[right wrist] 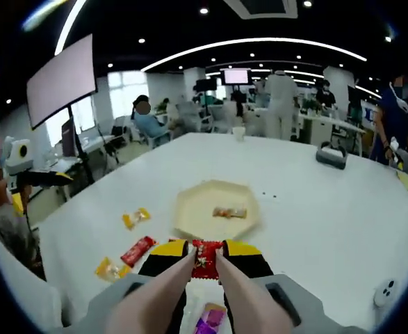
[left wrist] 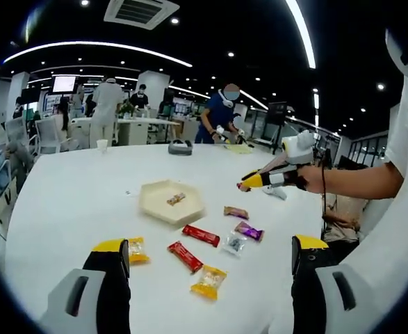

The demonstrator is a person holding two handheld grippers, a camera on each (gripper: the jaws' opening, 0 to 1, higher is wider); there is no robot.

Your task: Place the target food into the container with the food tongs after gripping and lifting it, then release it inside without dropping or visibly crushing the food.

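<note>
In the right gripper view, the right gripper [right wrist: 205,259] pinches a red snack packet [right wrist: 205,259] between its tongs, at 6 o'clock of the hexagonal cream tray [right wrist: 190,212], which holds a small wrapped snack [right wrist: 229,212]. The left gripper [left wrist: 210,254] hangs with jaws wide above the white table [left wrist: 71,202], a red wrapper [left wrist: 185,256] lying between them.

The left gripper view sits low over the near edge of the white desk [left wrist: 71,202], facing across it toward the room, its own jaws rising wide apart at the bottom. The right gripper view looks from another side, closer in and tilted down. Both share the hexagonal tray [left wrist: 170,202] [right wrist: 216,209], the scattered snack packets and the desk top.
</note>
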